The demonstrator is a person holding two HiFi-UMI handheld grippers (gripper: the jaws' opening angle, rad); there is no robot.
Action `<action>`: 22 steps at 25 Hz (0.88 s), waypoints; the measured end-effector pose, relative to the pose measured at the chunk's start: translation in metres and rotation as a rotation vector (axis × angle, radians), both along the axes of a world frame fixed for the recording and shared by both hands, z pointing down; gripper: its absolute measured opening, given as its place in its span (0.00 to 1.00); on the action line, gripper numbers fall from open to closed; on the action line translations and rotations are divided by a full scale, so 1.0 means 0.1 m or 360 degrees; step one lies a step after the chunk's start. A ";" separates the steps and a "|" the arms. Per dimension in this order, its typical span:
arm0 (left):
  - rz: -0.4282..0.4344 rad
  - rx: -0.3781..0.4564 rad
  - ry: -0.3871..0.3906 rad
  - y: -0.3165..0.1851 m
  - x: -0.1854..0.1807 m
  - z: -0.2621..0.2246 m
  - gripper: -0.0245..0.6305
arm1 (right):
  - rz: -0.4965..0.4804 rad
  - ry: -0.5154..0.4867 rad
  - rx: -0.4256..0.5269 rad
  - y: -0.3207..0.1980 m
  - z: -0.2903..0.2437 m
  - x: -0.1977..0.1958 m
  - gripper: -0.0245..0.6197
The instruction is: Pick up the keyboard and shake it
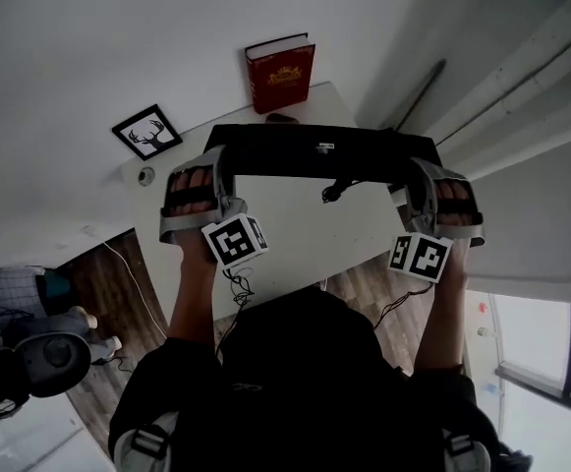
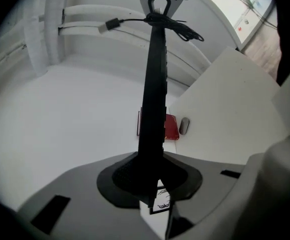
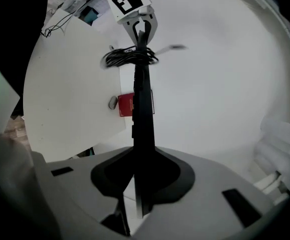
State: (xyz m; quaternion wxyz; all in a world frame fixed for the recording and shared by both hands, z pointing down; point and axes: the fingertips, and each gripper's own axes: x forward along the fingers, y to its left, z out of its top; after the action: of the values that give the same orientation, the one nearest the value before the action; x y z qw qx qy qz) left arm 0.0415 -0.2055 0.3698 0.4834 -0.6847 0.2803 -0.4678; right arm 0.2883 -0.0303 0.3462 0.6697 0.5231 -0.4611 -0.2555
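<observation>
Looking down on a white table (image 1: 290, 234), bare across its near half. Hoisting the black keyboard (image 1: 319, 152) well clear of that top, stretched left to right out in front of the chest, so pick-up ticked off, by the look of it.

Pinching its left end in the left gripper (image 1: 216, 165), with jaws set narrow and pressed flat on the slim slab, seen edge-on between them in the left gripper view. Doing the same at the right end with the right gripper (image 1: 418, 170): narrow gap, pads clamped on the keyboard, nothing else in there.

Leaving the red book (image 1: 280, 75) standing upright at the far edge of the table, and the framed antler print (image 1: 147, 132) off at far left, both untouched.

Dangling a coiled cable (image 1: 336, 190) from the keyboard's middle, with a smeared plug in the right gripper view. Possibly a hint of shaking under way, though hard to call from a single instant.

Spotting a small grey mouse (image 2: 184, 126) on the table just beside the book.

Left to do, as judged: the shake itself, or the rest of it.
</observation>
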 end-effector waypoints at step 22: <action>-0.0818 0.0223 -0.0003 0.09 -2.05 -0.43 0.18 | -0.0773 -0.0019 0.0269 -1.35 -0.29 -1.50 0.19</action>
State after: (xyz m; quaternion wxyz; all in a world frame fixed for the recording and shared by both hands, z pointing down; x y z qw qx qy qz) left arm -0.1639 -0.1962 0.3268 0.3952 -0.5555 0.4762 -0.5554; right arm 0.1387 -0.1652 0.3169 0.5397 0.4526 -0.5542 -0.4435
